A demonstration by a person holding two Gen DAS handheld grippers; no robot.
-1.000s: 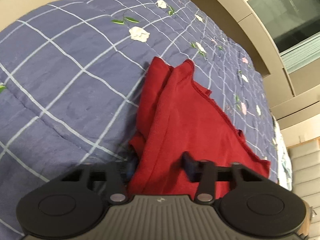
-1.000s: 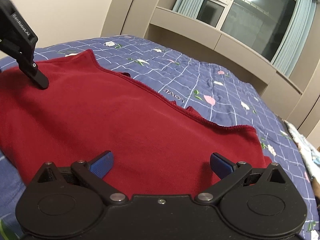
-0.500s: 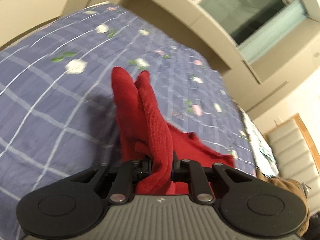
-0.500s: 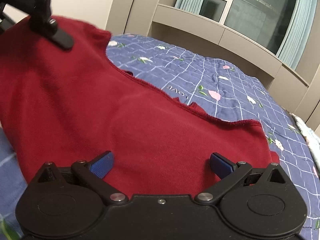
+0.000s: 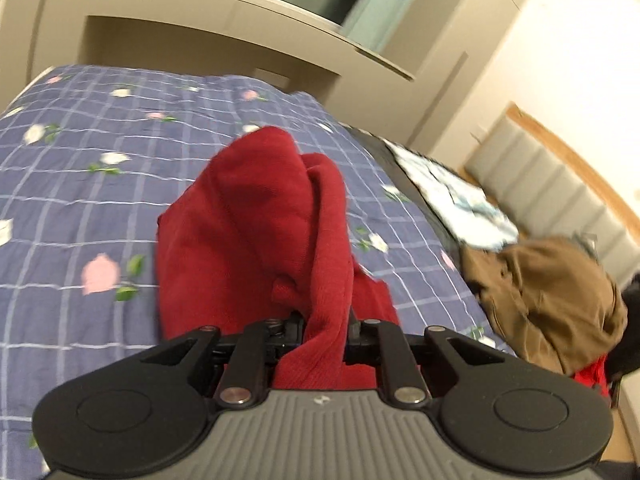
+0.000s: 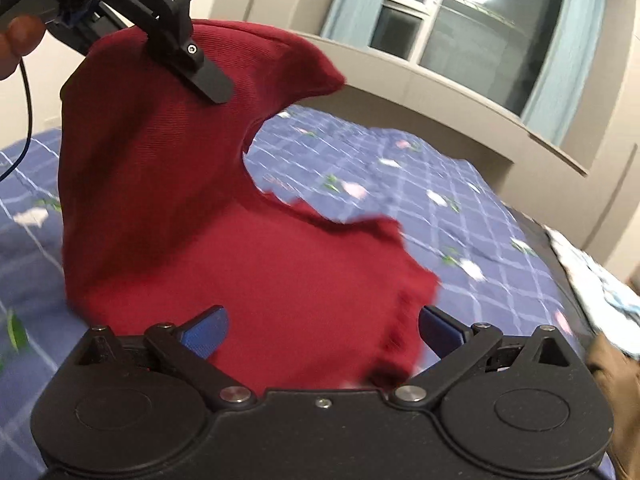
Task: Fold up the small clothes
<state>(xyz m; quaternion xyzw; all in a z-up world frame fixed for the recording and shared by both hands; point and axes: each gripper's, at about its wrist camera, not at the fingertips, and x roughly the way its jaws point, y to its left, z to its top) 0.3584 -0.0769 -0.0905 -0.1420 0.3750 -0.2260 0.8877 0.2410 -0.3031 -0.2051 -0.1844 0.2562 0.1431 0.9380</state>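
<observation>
The left claw (image 5: 325, 326) is pinched tight on a bunched fold of the red garment (image 5: 256, 232), its fingers drawn together with the cloth squeezed between them and spilling over the front of the tool. In the right wrist view that same left claw (image 6: 188, 60) sits high at the upper left, holding one end of the red garment (image 6: 224, 240) lifted well above the bed (image 6: 400, 184), so the fabric hangs down in a slanted sheet toward the camera. The right claw (image 6: 320, 332) is spread wide, its blue fingertips (image 6: 206, 330) set far apart; the lower edge of the garment lies between and just ahead of them, and although it seems to grip nothing, motion blur at the hem makes it hard to say whether either pad touches the cloth. The bed wears a blue checked quilt (image 5: 80, 200) with small flower prints. At its far right side lie a brown garment (image 5: 548, 300) and a pale patterned cloth (image 5: 452, 200), both well apart from the red one.
</observation>
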